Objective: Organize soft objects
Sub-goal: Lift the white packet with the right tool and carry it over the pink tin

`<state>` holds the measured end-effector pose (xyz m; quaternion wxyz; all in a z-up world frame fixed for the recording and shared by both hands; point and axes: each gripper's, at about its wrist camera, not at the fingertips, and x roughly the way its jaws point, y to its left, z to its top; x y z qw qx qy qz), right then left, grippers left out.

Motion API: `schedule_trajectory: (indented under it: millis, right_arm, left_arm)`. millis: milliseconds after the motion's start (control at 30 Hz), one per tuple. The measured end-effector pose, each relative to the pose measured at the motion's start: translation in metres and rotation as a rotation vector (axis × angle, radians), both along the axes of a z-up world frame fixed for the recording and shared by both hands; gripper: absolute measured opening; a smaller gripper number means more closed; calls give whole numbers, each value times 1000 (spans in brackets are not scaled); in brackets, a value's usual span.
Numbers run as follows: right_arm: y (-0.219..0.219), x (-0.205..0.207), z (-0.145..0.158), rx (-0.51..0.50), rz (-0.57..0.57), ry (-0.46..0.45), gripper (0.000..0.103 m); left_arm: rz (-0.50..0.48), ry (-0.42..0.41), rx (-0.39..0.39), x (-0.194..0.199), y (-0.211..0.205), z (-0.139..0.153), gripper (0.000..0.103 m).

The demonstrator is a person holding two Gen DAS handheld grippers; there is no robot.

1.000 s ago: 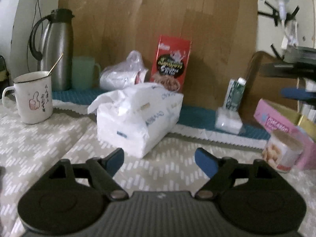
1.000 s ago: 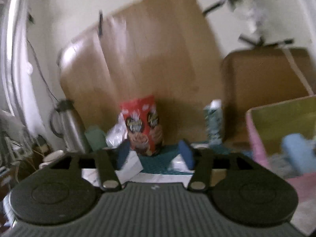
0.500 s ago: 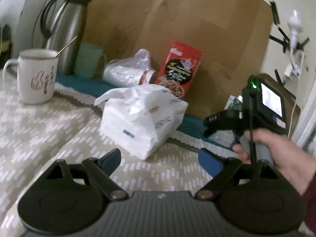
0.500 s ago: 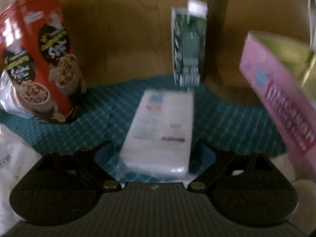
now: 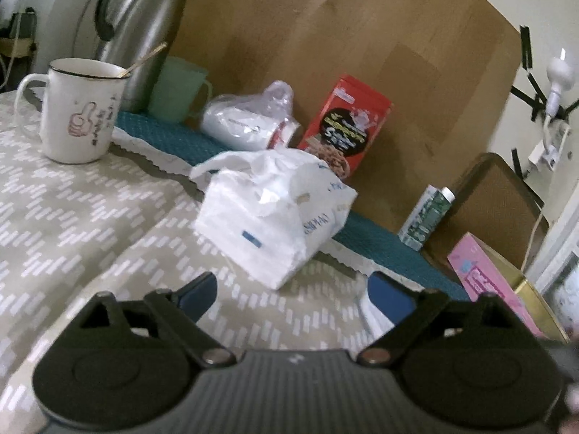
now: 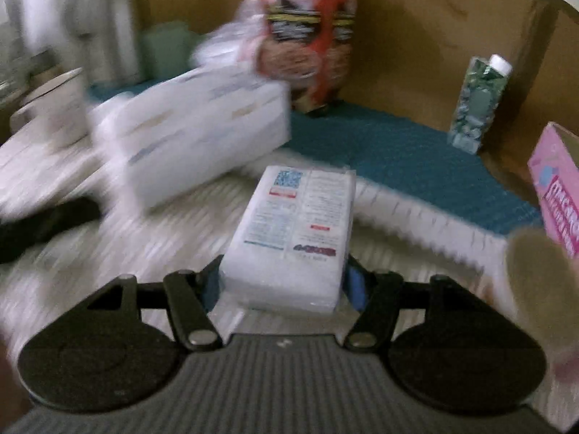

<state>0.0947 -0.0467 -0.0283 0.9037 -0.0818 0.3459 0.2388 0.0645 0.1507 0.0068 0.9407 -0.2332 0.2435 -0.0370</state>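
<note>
The right wrist view shows what the left one hides: a flat white tissue pack (image 6: 291, 238), printed face up, lying lengthwise between the right gripper (image 6: 282, 282) fingers, whose blue pads sit against its near corners as the jaws close on it. At its 10 o'clock lies the larger, crumpled white tissue bag (image 6: 195, 133), blurred here. A pink box (image 6: 559, 188) stands at 3 o'clock, and a green carton (image 6: 479, 105) at 1 o'clock on the teal mat (image 6: 416, 159).

The left wrist view alone gives the bag sharply: the tissue bag (image 5: 275, 217) rests on the patterned tablecloth (image 5: 72, 195) at 12 o'clock of the left gripper (image 5: 289, 289), whose jaws are spreading wide with only cloth between them. Farther off, a white mug (image 5: 77, 108) is at 10 o'clock, a steel flask (image 5: 144, 32) behind it, and a red snack box (image 5: 345, 126) at 12 o'clock.

A second ago the right gripper was raised with nothing between its fingers; half a second ago the pack lay on the teal mat, now over the tablecloth.
</note>
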Motion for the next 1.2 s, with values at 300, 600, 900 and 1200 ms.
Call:
schedule_trajectory:
  millis: [300,600,900,1200]
  right_arm:
    - [-63,-103,-11,6,52,-85,71]
    - [-107,-128,-23,106,-82,-151,94]
    - [-101,-121,-26,103,13,-158,73]
    - [-147,-139,-7,229,-107,-289,60]
  left_arm:
    - [-208,49,16,11,-19,-4,94]
    - [-354,128,-106,-3,-43,2,95]
    - [-544,220,30,-16,-140,3,78]
    - [-663,86,91,-13,-202,58,67]
